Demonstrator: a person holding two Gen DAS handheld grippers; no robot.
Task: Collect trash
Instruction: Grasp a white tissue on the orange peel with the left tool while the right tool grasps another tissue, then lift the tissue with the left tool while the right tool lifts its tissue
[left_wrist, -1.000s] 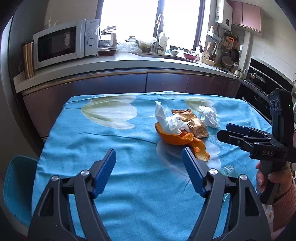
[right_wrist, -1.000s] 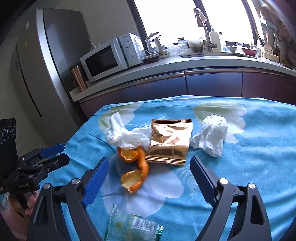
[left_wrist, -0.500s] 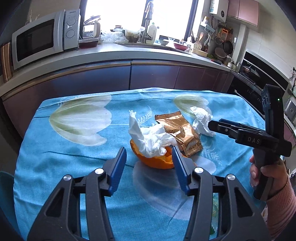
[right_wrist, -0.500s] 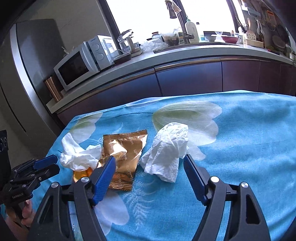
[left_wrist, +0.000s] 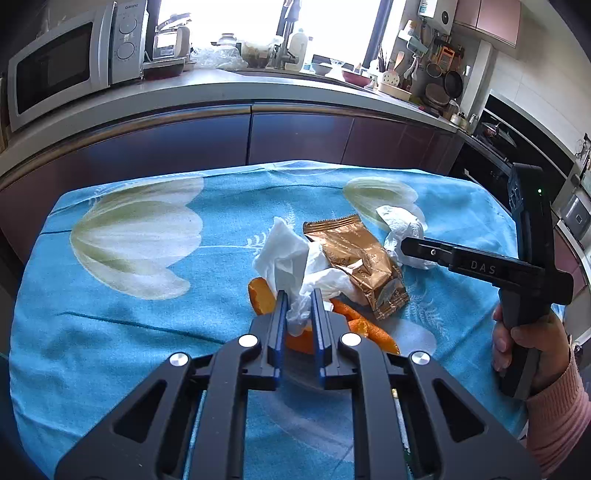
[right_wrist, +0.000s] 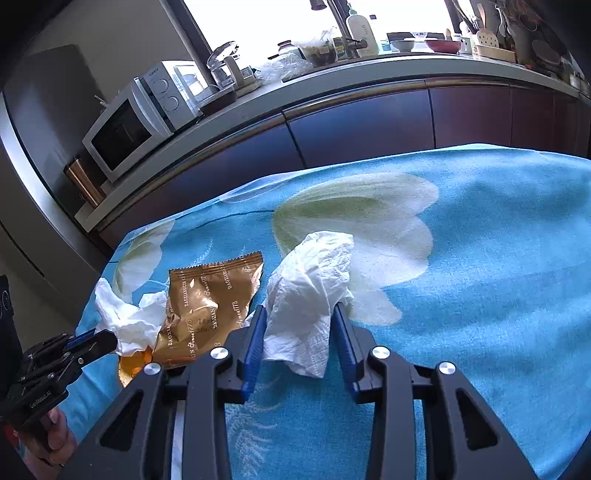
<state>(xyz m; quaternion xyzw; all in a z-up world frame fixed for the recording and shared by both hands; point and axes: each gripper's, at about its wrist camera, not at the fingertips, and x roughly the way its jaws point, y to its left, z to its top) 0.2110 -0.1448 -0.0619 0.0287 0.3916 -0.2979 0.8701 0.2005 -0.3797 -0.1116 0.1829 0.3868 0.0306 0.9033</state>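
I had both tongs down on the pile near the middle of the tabletop, under its blue flowered cloth. My left tongs were nearly shut and still closing, a thin fold of the crumpled tissue caught between the blue pads; that tissue lay draped over the orange peel. Soft, almost weightless stuff, I judged, so it would squash flat and come up easily, but a pinch on one loose fold might tear or slide out, and a bite lower into the bunched part looked safer. The peel under it seemed stiffer and curled, likely to stay behind.

My right tongs stood about a third open and closing, straddling the second tissue wad, which sat toward the far right of the pile, just beside the gold snack wrapper. Whether the pads were pressing it yet I could not say for sure; they looked to be just at its sides. That wad was bulkier and would compress a lot before the grip firmed. The wrapper looked slick and crinkly, best taken by a crimped edge.
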